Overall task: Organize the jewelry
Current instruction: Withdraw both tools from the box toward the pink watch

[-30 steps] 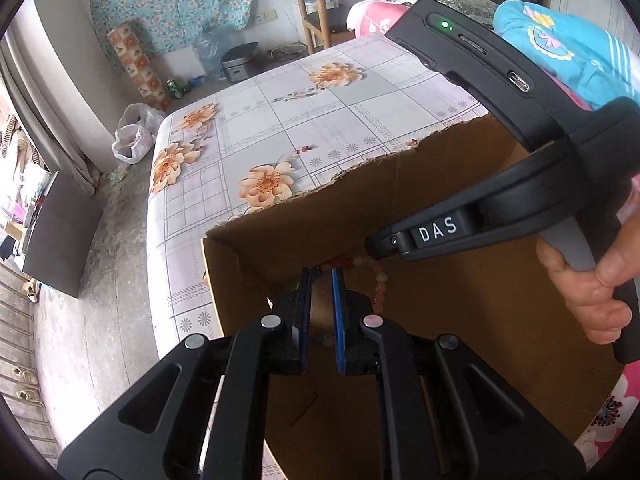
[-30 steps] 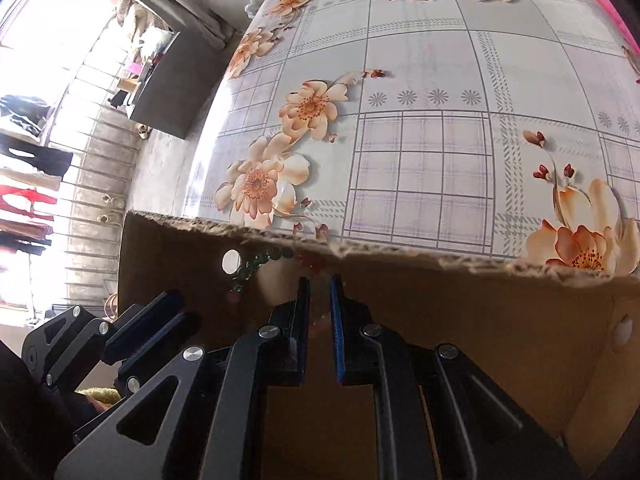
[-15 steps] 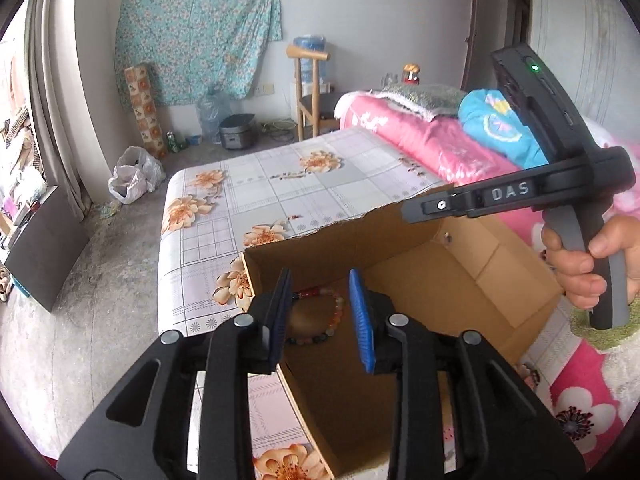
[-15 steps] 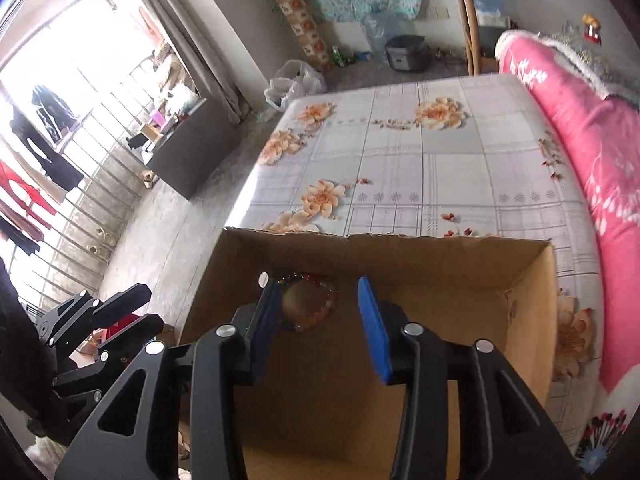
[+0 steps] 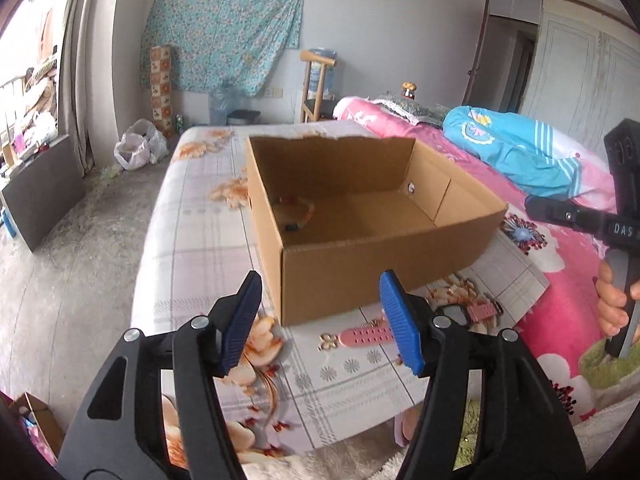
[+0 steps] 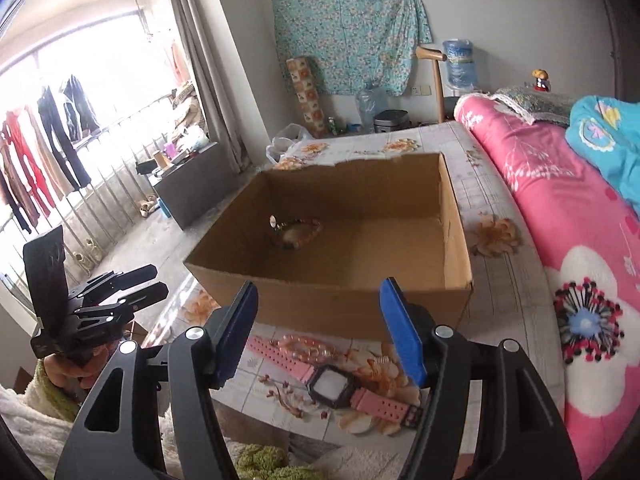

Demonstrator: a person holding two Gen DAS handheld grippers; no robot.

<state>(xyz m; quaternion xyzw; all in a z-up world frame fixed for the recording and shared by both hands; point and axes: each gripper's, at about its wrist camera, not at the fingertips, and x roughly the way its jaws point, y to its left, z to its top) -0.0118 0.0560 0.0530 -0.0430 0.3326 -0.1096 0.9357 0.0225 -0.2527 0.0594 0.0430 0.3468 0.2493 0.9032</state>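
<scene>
two claws spreading over one box, nothing between either pair of pads

the left gripper (image 5: 320,320) and right gripper (image 6: 318,326) are both opening, jaws apart and holding nothing. one cardboard box (image 6: 332,300) sits on the flowered tablecloth (image 5: 192,240) with one beaded bracelet (image 6: 298,232) inside, near its far left corner. in front of the box lie one pink watch (image 6: 332,382) and one pale pink bead strand (image 6: 304,346), touching each other.

Beaded bracelet (image 6: 297,233) flat in cardboard box (image 6: 332,300); pink-strapped watch (image 6: 332,386), pink bead strand (image 6: 304,346) outside, before box.
</scene>
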